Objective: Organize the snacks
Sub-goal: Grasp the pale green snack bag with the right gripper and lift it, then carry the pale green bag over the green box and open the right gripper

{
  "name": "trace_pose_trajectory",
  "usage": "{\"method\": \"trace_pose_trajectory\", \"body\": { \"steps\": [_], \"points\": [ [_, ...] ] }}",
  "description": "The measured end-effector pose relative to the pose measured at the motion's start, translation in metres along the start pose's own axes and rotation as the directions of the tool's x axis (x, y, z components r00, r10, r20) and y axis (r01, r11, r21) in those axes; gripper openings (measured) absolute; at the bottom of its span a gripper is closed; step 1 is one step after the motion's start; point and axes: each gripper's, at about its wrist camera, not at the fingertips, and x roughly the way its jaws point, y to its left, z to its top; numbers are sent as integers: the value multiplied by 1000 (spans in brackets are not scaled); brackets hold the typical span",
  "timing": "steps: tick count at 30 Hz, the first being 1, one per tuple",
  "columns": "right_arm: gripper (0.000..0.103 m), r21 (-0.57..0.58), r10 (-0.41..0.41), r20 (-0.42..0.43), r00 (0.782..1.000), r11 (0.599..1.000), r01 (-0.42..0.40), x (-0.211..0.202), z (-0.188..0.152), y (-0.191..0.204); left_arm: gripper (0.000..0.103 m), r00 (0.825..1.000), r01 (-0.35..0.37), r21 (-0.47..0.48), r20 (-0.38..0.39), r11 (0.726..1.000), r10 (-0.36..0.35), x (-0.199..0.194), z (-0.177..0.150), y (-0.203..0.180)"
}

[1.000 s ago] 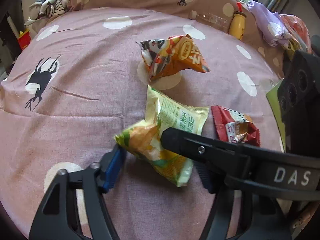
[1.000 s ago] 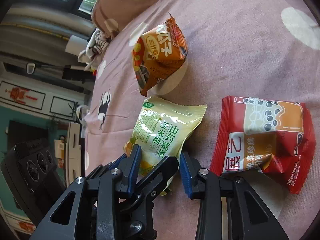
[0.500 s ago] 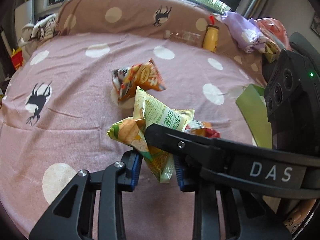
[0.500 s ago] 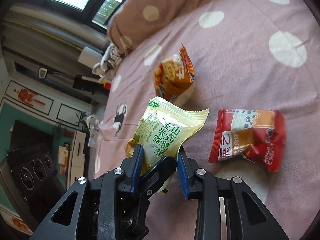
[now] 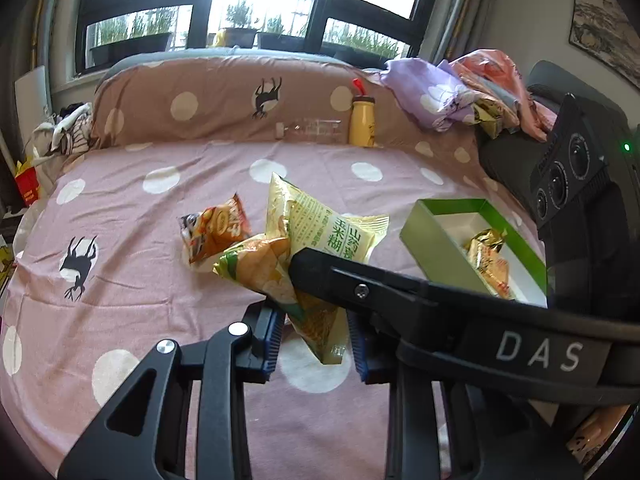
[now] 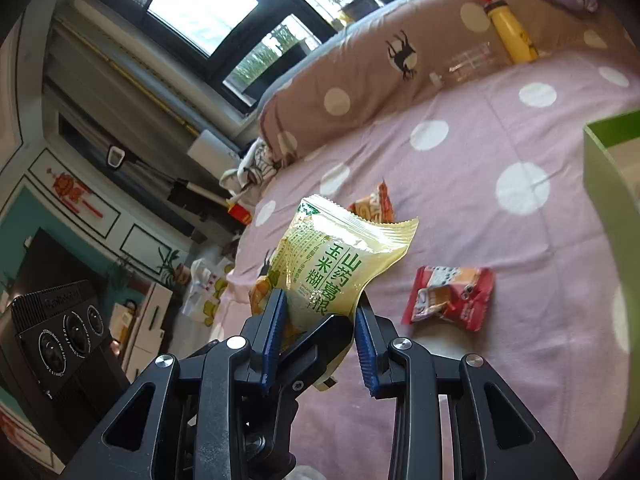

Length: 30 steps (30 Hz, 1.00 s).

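Observation:
A yellow-green snack packet (image 5: 320,232) (image 6: 344,256) hangs in the air above the pink dotted bedspread (image 5: 160,300), held from two sides. My left gripper (image 5: 316,336) is shut on its lower end. My right gripper (image 6: 320,332) is shut on the same end, and one of its black fingers (image 5: 360,288) crosses the left wrist view. An orange packet (image 5: 214,232) (image 6: 372,206) lies on the bed behind the lifted one. A red packet (image 6: 452,296) lies to the right. A green box (image 5: 436,248) (image 6: 608,184) stands at the right with a gold-orange snack (image 5: 488,256) inside.
A brown dotted pillow (image 5: 200,108) lines the far side, with a yellow bottle (image 5: 362,122) and a clear bottle (image 5: 312,128) against it. Crumpled cloths (image 5: 460,96) are heaped at the back right. The bed's left edge drops toward furniture (image 6: 152,312).
The left jaws closed on the yellow-green packet. Both grippers then rose together, lifting it off the bedspread; the green box and the window came into view.

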Motion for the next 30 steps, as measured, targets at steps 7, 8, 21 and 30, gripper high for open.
{"method": "trace_pose_trajectory", "body": {
  "steps": [7,8,21,30],
  "points": [
    [35,1,-30,115,993,1000,30,-52,13,-18,26,998,51,93,43,994,-55,3,21,-50],
    [35,12,-36,133,990,999,34,-61,15,-24,26,997,59,105,44,993,-64,5,23,-56],
    [35,229,-170,257,951,967,111,-122,27,-106,26,979,202,241,-53,949,-195,63,40,-144],
    [35,391,-261,254,931,908,148,-140,24,-155,25,949,300,267,-179,916,-259,103,39,-183]
  ]
}}
